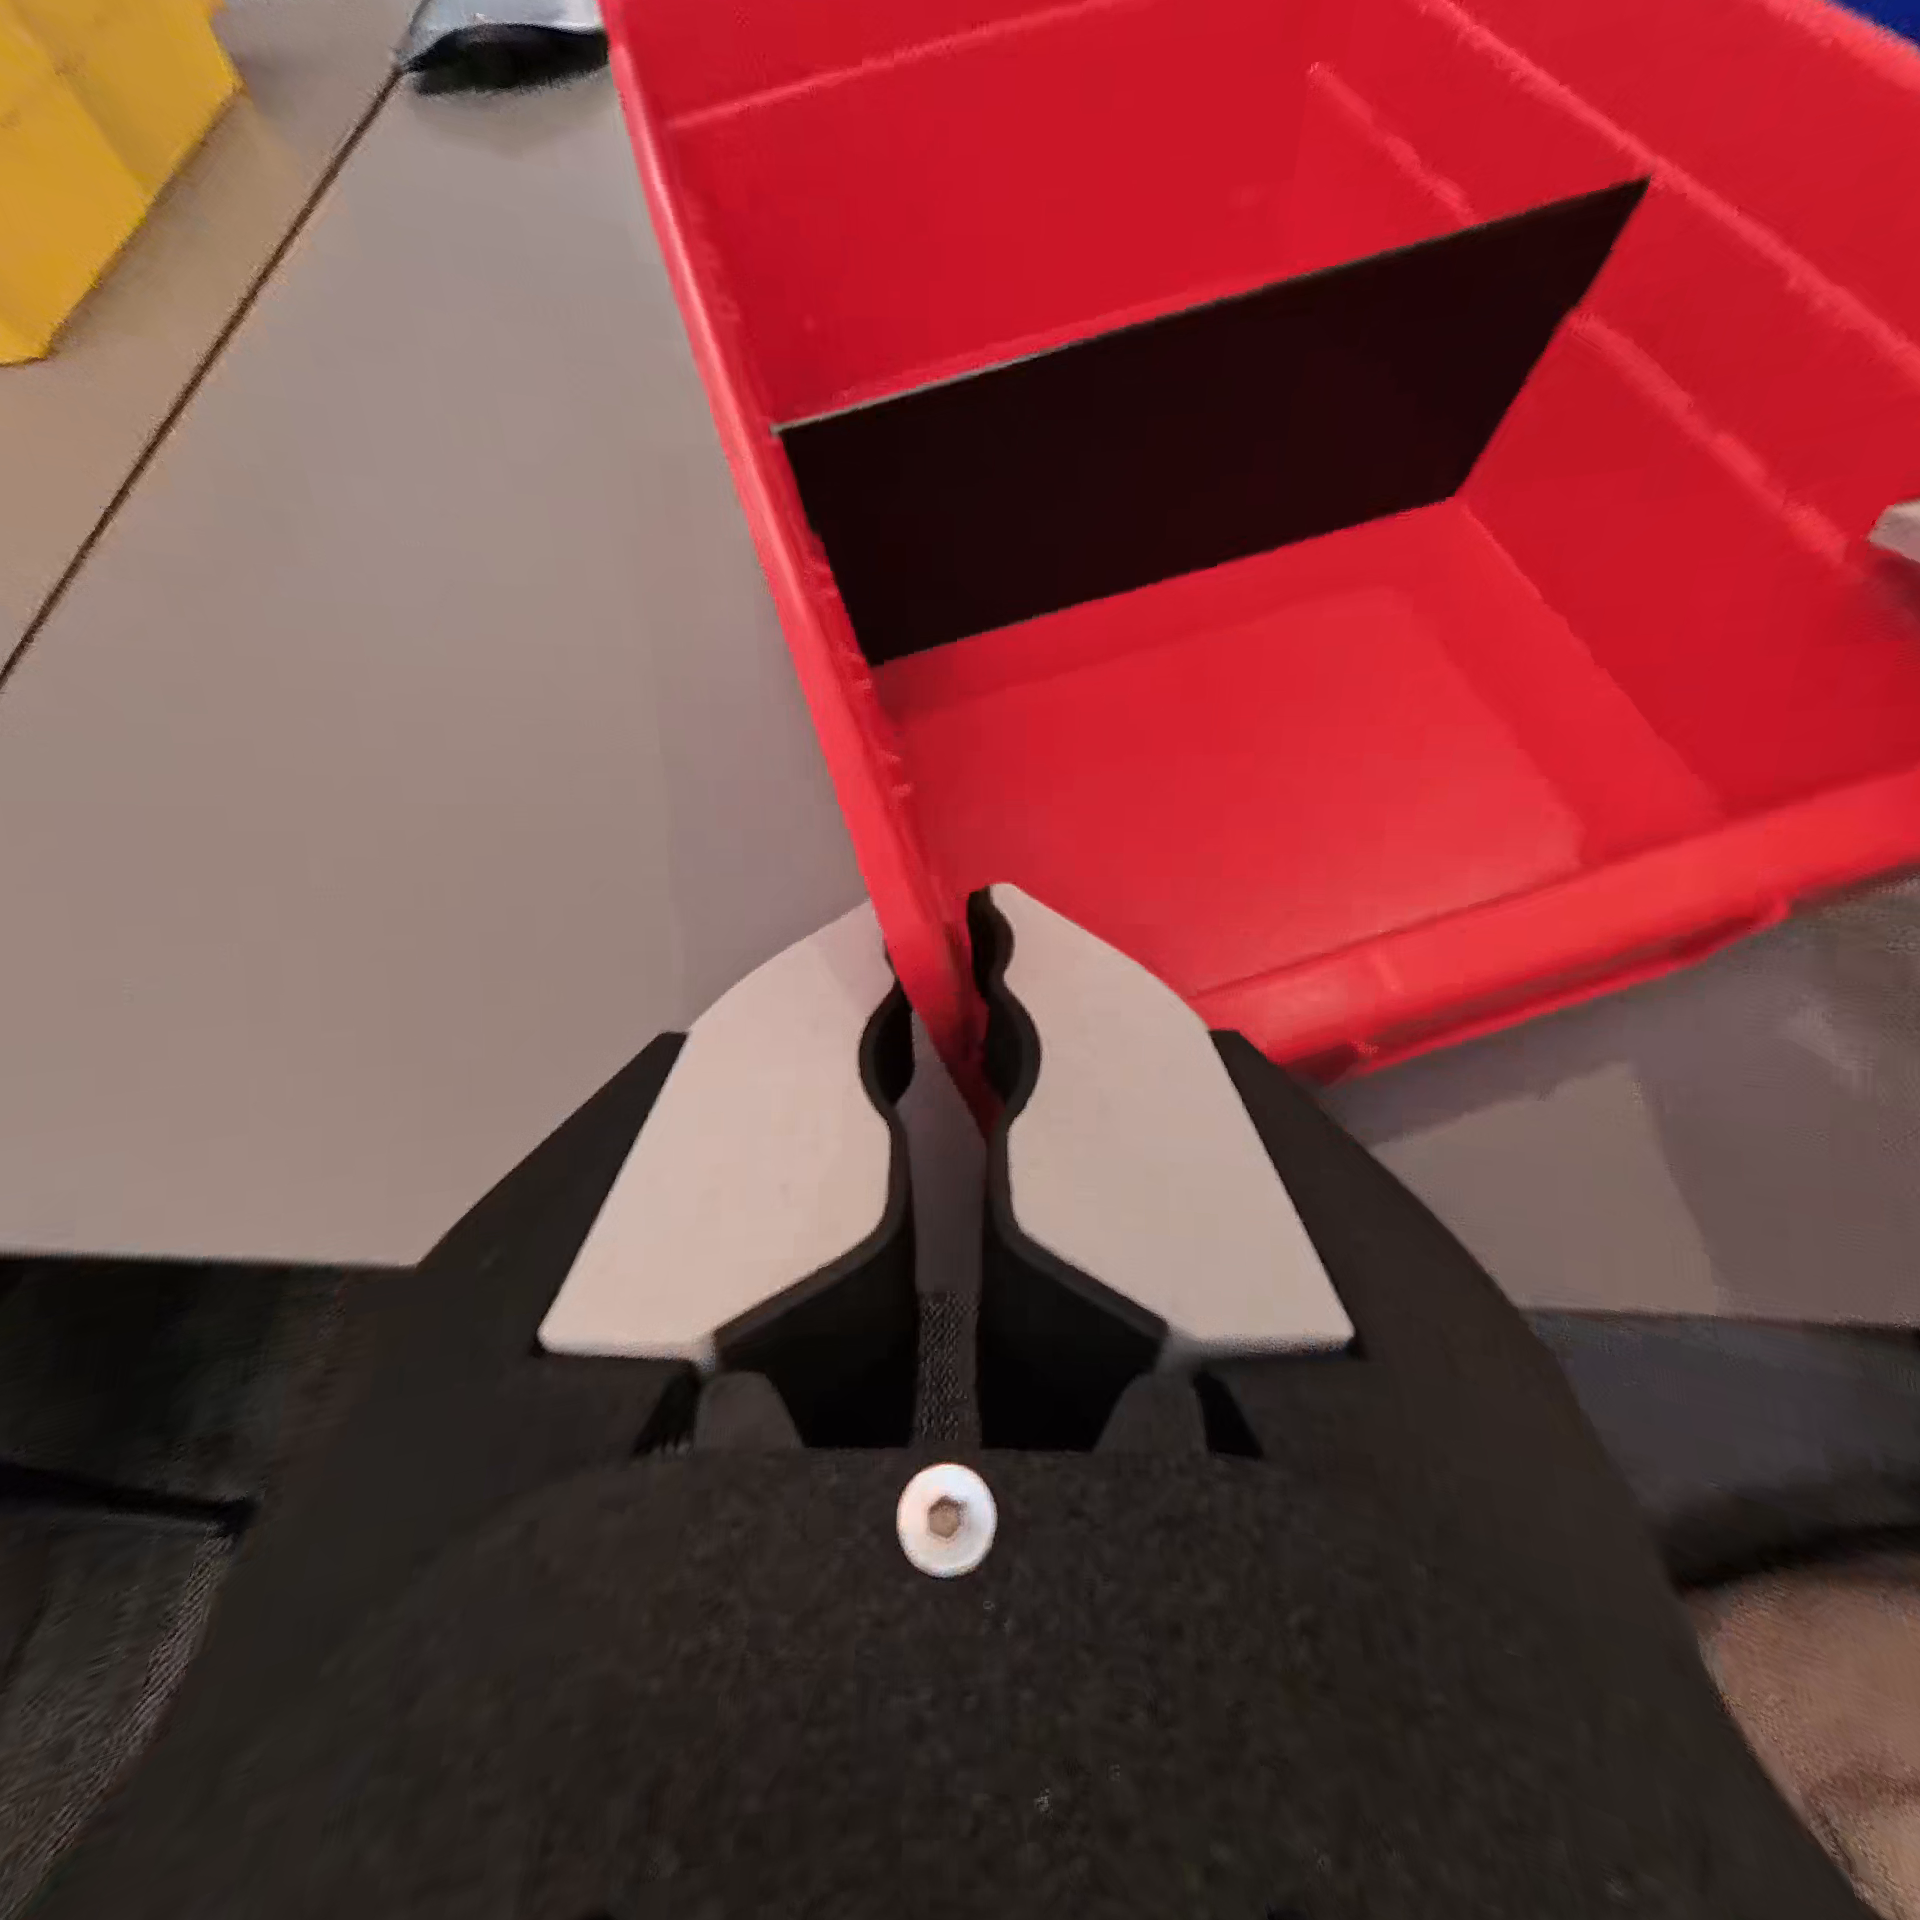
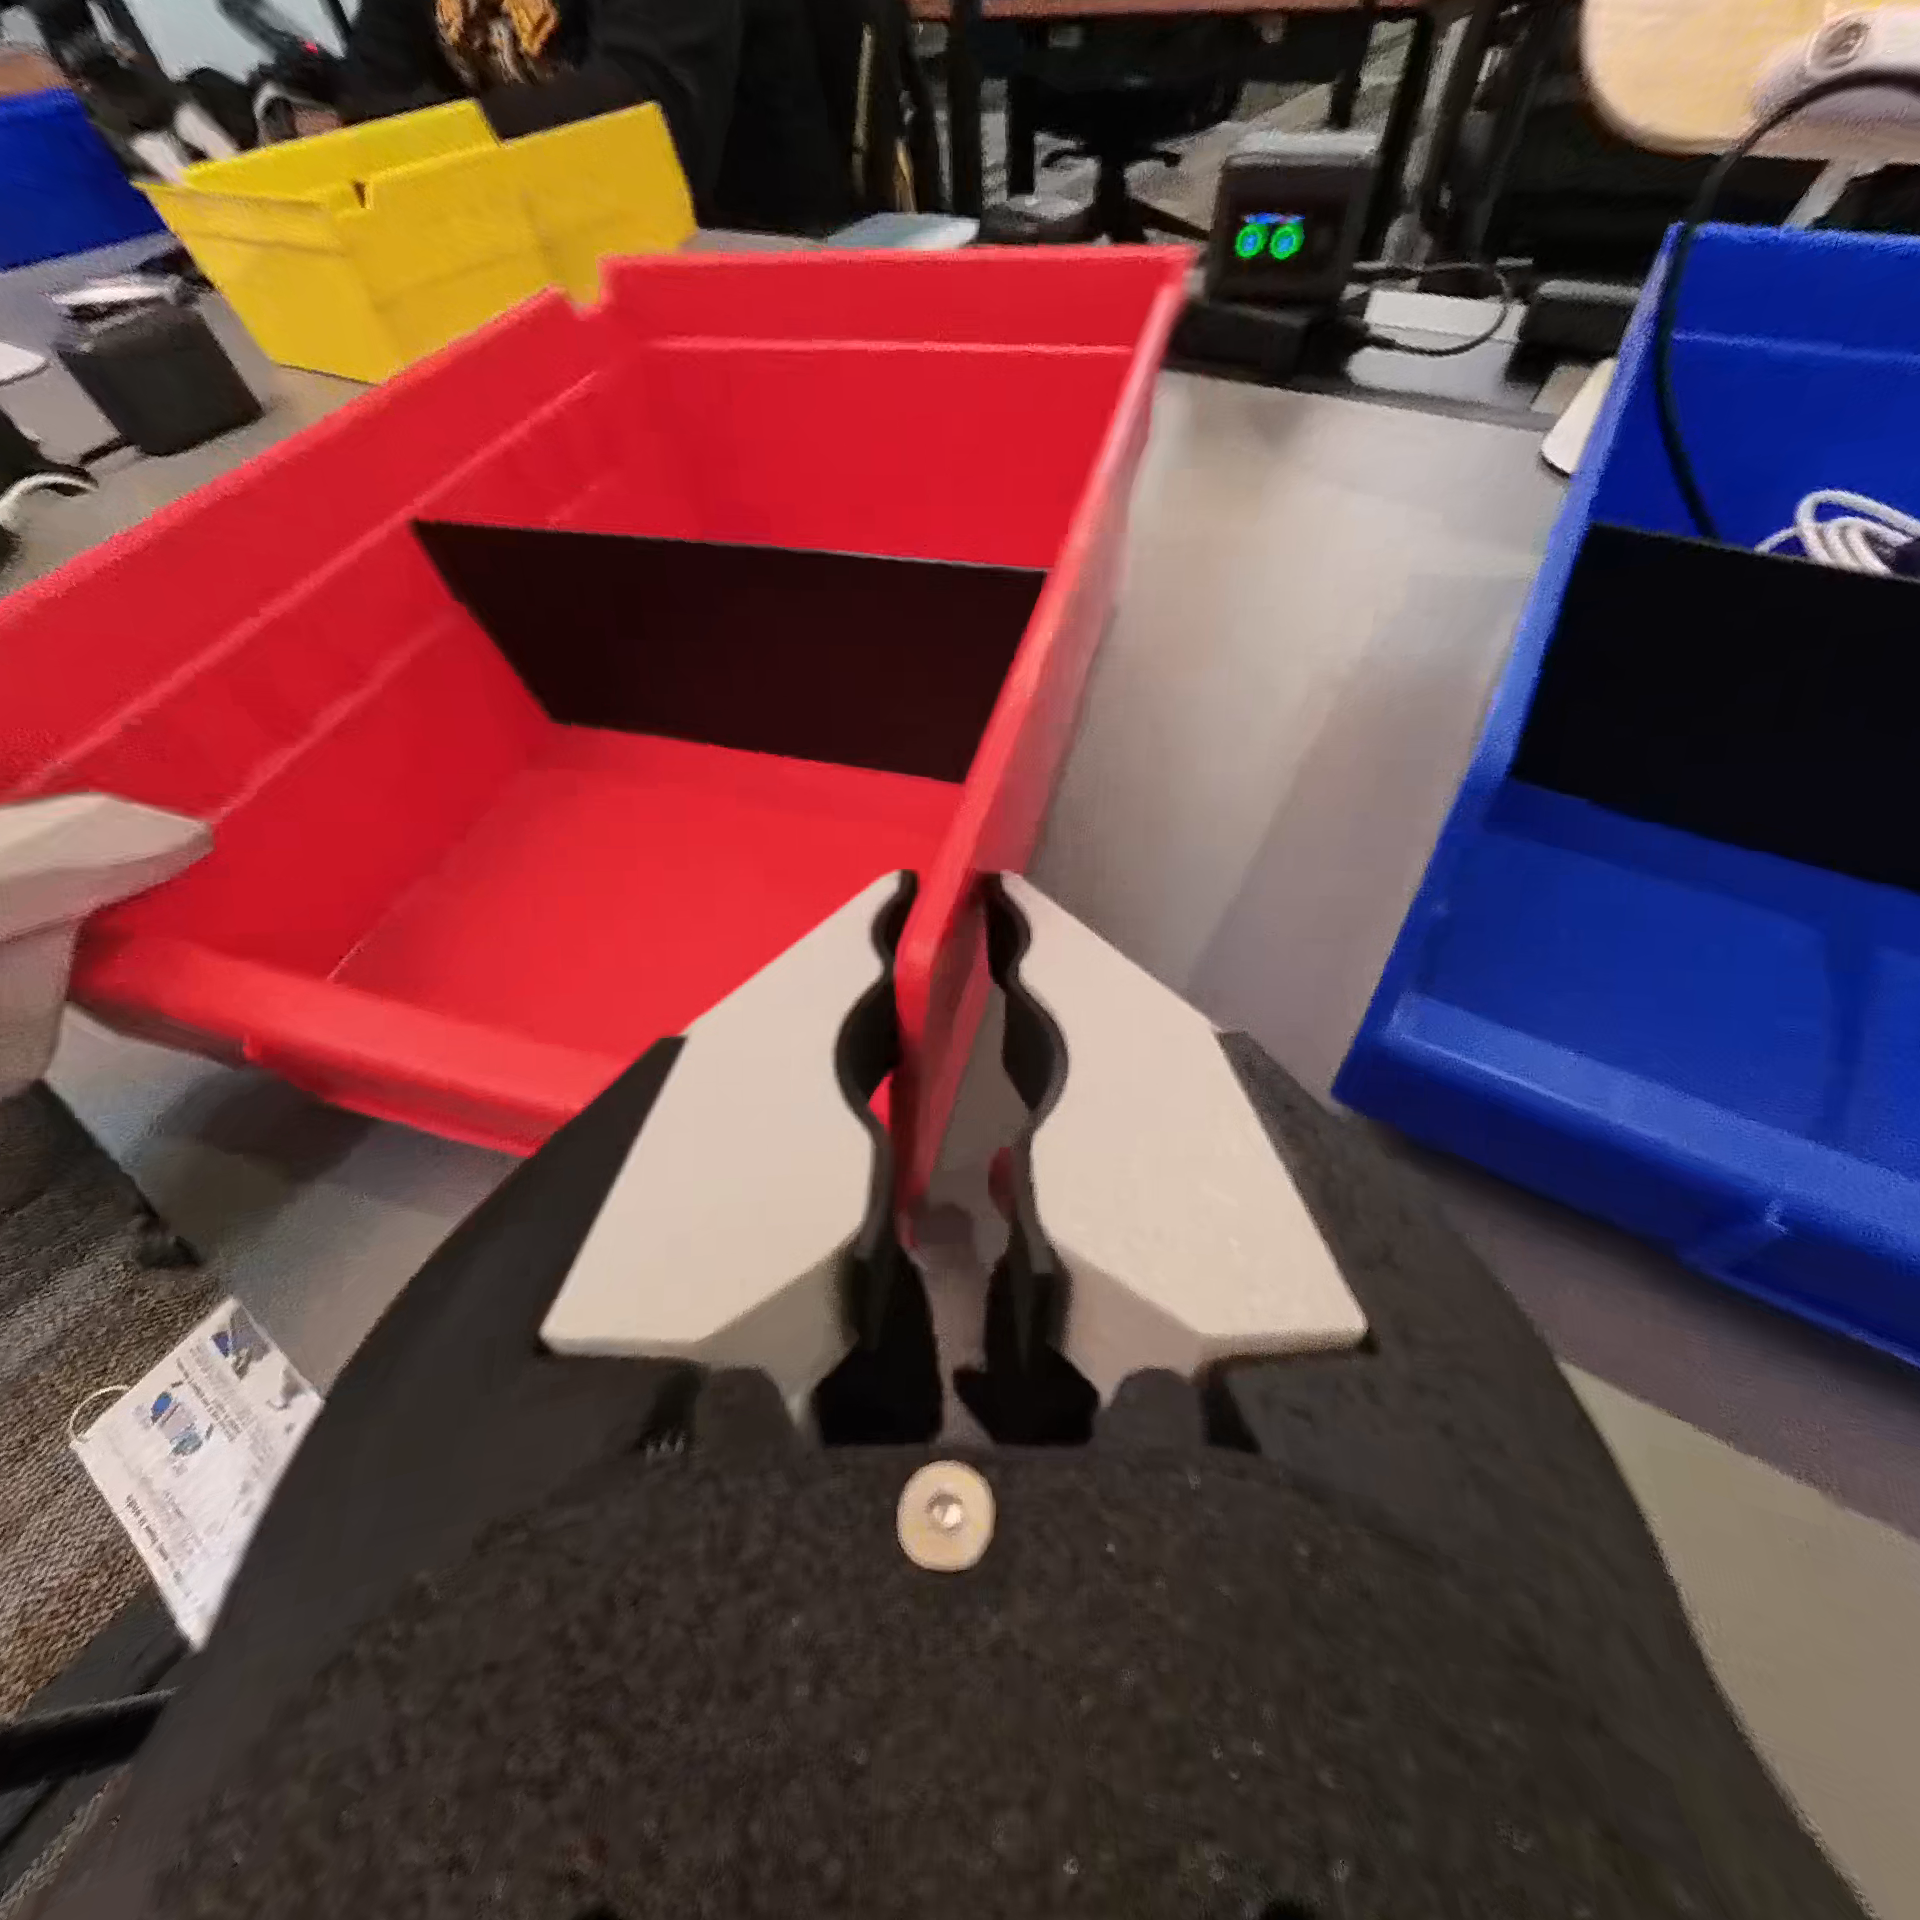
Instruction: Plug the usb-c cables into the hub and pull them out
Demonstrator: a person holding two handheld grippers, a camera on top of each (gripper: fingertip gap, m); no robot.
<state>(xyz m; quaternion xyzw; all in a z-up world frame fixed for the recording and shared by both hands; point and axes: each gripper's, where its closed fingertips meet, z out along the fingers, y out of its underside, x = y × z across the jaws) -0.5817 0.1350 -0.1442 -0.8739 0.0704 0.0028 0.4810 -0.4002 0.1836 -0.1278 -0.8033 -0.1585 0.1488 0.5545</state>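
A red plastic bin (image 1: 1299, 790) with a black divider (image 1: 1195, 457) stands on the grey table; its near compartment holds nothing. My left gripper (image 1: 940, 935) is shut on the bin's left side wall near the front corner. My right gripper (image 2: 948, 894) is shut on the bin's right side wall (image 2: 1049, 675) near the front. The left gripper's grey finger (image 2: 73, 873) shows at the left edge of the right wrist view, and the right gripper's finger tip (image 1: 1896, 535) at the right edge of the left wrist view. No hub is in view. A white cable (image 2: 1849, 535) lies coiled in the blue bin.
A blue bin (image 2: 1621, 987) with a black divider stands to the right. Yellow bins (image 2: 416, 229) stand at the back left (image 1: 73, 156). A small device with green lights (image 2: 1273, 239) and black boxes sit at the table's far edge. A printed card (image 2: 197, 1455) lies at the near left. Tip to tip, the grippers are about 20 cm apart.
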